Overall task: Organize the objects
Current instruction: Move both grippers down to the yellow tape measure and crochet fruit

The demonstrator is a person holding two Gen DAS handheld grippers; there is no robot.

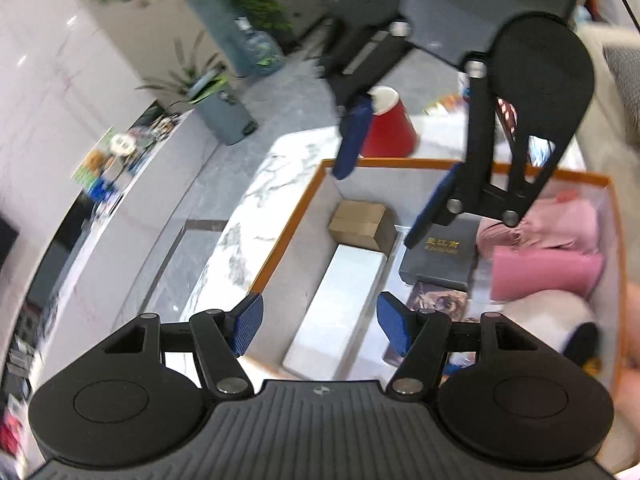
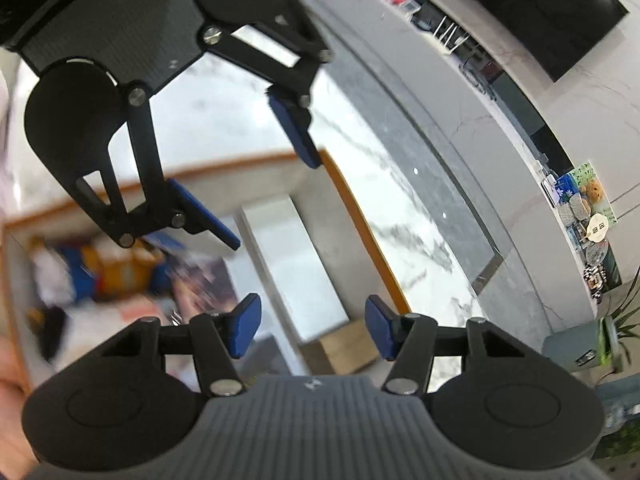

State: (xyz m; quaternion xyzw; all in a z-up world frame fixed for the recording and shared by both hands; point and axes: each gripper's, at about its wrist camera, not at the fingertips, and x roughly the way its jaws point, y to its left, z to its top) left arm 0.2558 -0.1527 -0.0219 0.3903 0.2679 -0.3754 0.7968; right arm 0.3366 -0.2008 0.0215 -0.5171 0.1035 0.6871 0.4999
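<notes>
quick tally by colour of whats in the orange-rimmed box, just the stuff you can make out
From the left wrist view, inside the orange-rimmed box:
White: 1, long flat white box
Brown: 1, small brown cardboard carton
Dark grey: 1, flat dark grey box with gold lettering
Pink: 2, pink roll and crumpled pink cloth
Total: 5; the near right corner is too blurred to count.

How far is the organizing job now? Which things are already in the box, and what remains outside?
Done, it seems: the long white box, cardboard box, dark box and pink pouch lie inside the orange-rimmed box. In hand: nothing; the left gripper and right gripper are both open and empty above it. Left: the red cup stands outside on the marble table.
</notes>
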